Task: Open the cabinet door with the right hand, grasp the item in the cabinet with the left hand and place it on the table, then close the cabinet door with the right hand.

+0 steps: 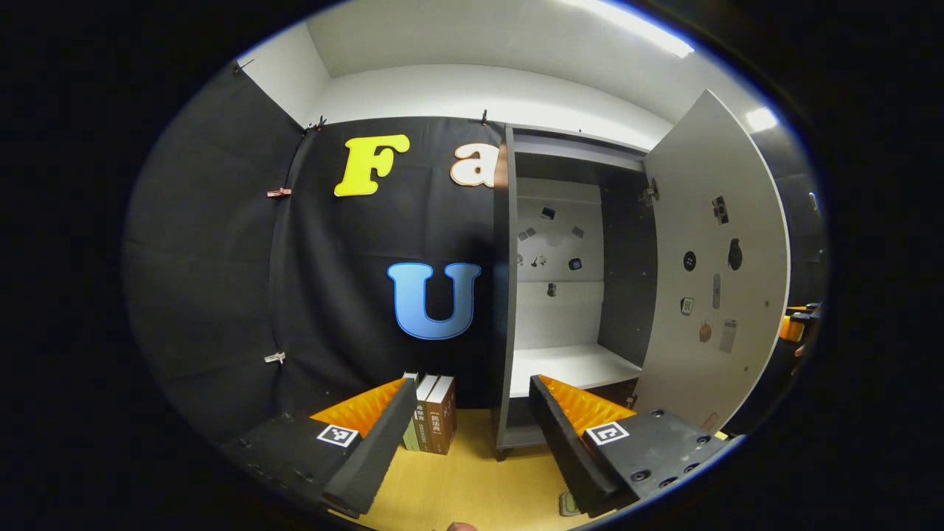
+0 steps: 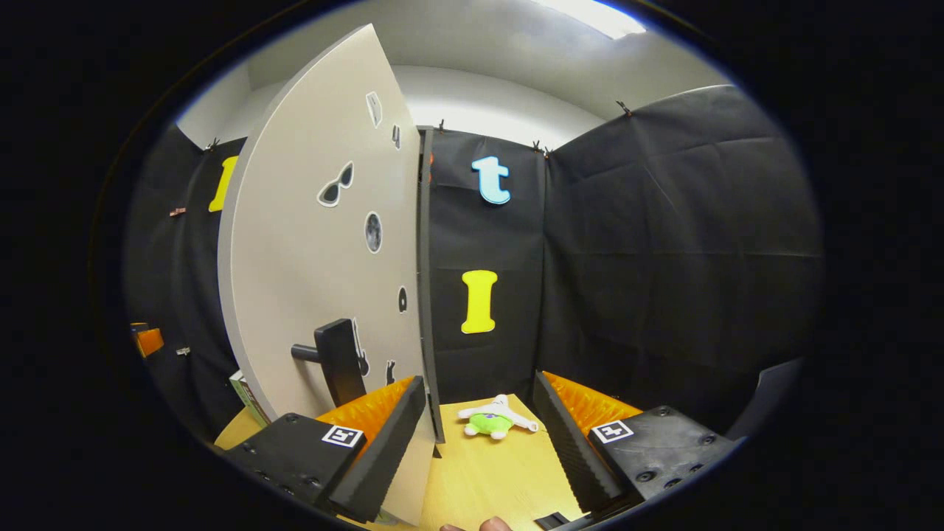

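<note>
Looking along the left gripper (image 1: pixel 472 435) in the left gripper view: fingers spread wide, nothing between them. Cabinet (image 1: pixel 568 295) stands at 1 o'clock from the gripper, door (image 1: pixel 719 258) swung fully open at 2 to 3 o'clock, small stickers on its inner face. Shelf (image 1: pixel 571 365) inside is bare and pale, lying just past the right finger's tip. A short row of books (image 1: pixel 434 420) stands upright on the wooden table (image 1: pixel 472 479) at 12 o'clock, just past the left finger's tip.

Right gripper view: right gripper (image 2: pixel 483 435) also spread wide, gripping nothing. Door's outer face (image 2: pixel 324 265) fills 10 to 12 o'clock, its edge running down beside the left finger; dark handle (image 2: pixel 335 361) sits at 10 o'clock, near that finger but apart from it. The item, a small green-and-white plush toy (image 2: pixel 493 419), lies on the table (image 2: pixel 487 472) at 12 o'clock, ahead of the gap between the fingers, clear of both fingertips and outside the cabinet, to the right of the door's edge.
</note>
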Demonstrator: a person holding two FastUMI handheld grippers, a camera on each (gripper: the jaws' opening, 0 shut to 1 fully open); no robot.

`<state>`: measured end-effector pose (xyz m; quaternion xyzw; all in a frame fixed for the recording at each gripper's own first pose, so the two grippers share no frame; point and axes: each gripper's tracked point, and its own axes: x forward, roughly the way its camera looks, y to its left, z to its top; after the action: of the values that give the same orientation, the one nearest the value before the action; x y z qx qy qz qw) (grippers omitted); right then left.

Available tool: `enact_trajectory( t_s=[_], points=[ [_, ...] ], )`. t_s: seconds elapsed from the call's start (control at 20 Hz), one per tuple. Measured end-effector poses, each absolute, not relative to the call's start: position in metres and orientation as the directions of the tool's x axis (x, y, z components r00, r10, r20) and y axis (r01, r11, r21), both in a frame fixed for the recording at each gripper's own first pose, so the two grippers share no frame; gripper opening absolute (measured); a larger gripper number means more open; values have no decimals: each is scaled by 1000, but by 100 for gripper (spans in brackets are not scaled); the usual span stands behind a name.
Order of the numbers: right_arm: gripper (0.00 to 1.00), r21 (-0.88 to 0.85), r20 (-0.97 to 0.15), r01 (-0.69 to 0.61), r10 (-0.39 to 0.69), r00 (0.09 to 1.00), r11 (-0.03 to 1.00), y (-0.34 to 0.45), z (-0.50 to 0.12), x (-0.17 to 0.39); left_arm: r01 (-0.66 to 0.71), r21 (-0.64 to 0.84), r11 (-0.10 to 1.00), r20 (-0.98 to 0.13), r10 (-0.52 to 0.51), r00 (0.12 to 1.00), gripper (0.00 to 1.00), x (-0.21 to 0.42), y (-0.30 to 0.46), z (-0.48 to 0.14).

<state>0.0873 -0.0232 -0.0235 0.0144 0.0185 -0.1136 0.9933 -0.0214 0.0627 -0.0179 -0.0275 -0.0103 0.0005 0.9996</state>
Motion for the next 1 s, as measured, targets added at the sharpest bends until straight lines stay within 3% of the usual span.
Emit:
enact_trajectory(
  t_s=[0.5,0.75,1.0],
  points=[
    [96,28,-58,92,-90,994,995,62,-27,117,5,-51,999,7,-4,1000,96,-16,82,-27],
    [96,34,-47,-44,45,998,998,114,-24,118,-5,-49,999,3,5,1000,96,-16,89,-30],
    [98,0,-9,-60,60,998,998,123,-13,105,-13,-44,999,8,14,1000,96,-24,93,-26]
  ],
)
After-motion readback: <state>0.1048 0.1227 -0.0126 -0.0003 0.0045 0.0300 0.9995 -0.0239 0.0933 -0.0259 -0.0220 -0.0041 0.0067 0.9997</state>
